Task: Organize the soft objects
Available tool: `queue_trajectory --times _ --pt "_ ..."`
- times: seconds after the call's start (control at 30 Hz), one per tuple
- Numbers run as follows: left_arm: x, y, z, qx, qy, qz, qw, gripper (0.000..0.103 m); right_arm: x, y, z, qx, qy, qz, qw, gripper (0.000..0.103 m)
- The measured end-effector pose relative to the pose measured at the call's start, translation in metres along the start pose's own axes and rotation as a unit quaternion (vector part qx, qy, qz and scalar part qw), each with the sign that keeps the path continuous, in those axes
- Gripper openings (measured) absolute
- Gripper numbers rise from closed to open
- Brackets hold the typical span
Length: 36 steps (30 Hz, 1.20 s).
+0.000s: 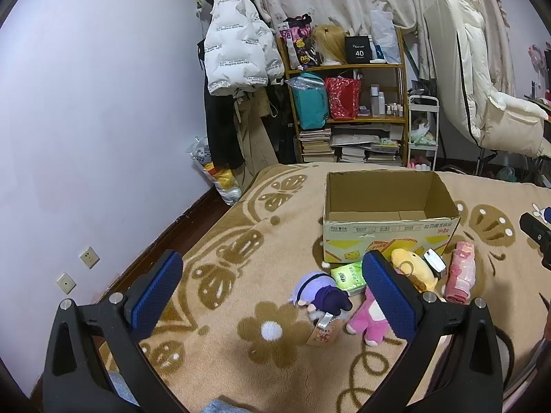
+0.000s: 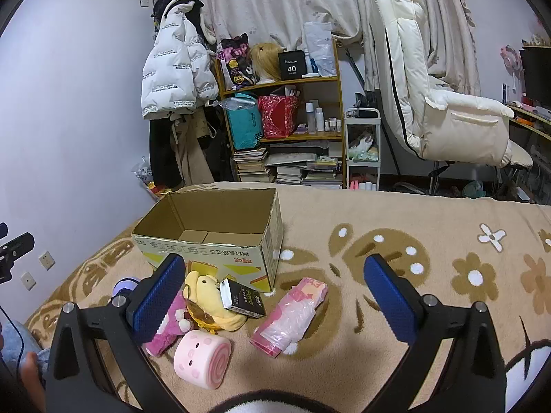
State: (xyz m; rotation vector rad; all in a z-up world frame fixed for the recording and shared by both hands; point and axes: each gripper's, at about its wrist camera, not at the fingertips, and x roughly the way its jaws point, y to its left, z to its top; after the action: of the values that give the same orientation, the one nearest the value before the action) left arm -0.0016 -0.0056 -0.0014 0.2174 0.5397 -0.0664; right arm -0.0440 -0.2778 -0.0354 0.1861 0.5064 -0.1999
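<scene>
Two grippers are up over the bed, and both have their blue pads spread wide with nothing between them. Closest to the right gripper is a pink swirl-roll cushion with a little face on its side, lying on the tan flower-patterned blanket. Just past it sits a pink plush, partly hidden behind that gripper's near finger, and it's touching a yellow plush that has a small black box leaning on it. A bit to the side of that pile is a pink plastic-wrapped pack, lying flat and apart from the roll. From the left gripper you get the other end of the pile: a purple doll with a paper tag lies nearest, beside a green tissue pack and close to the pink plush. All of this sits right in front of an open cardboard box, which looks empty inside as far as I can see, flaps folded down at the bottom. Behind the bed there's a wooden shelf crammed with bags, bottles and stacked books, a white puffer jacket hanging to one side, and a cream recliner chair on the other, with curtains behind everything.
</scene>
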Motion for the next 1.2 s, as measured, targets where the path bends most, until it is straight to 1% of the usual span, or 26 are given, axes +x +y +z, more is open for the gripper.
queue_trajectory --times 1.2 --pt "0.0018 -0.0017 -0.0049 0.0 0.002 0.001 1.0 0.103 0.0002 -0.0001 0.0002 0.003 0.0 0.003 1.0 0.103"
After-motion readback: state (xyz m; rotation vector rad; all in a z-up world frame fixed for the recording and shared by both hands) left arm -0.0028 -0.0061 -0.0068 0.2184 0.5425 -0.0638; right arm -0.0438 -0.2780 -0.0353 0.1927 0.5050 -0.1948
